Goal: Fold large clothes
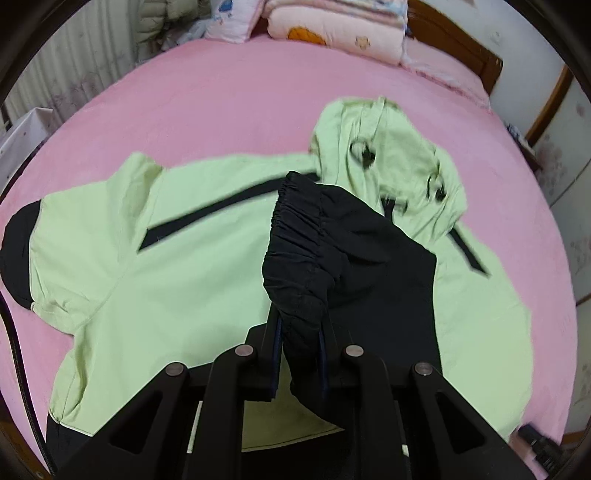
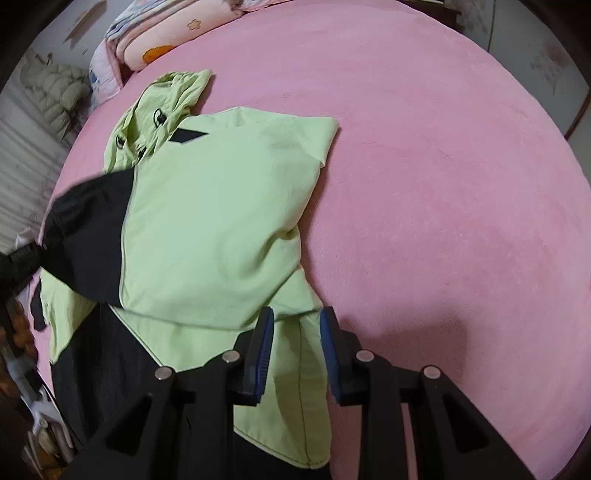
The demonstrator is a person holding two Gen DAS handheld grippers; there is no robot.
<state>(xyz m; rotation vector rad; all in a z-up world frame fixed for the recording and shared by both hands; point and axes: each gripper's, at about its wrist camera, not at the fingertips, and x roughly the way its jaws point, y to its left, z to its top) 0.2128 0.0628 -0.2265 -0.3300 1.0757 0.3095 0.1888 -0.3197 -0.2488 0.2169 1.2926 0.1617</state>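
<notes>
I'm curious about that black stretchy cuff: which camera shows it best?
The left wrist view: the black cuff fills the centre, pinched in the left gripper. The right wrist view shows it only small and blurred at the left edge.

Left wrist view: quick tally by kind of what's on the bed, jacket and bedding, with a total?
Jackets: 1, the green and black jacket, its black cuff held in the left gripper
Folded quilts: 1, pink quilt at the headboard end
Pillows: 1, white printed pillow
Total: 3, on the pink bed
</notes>
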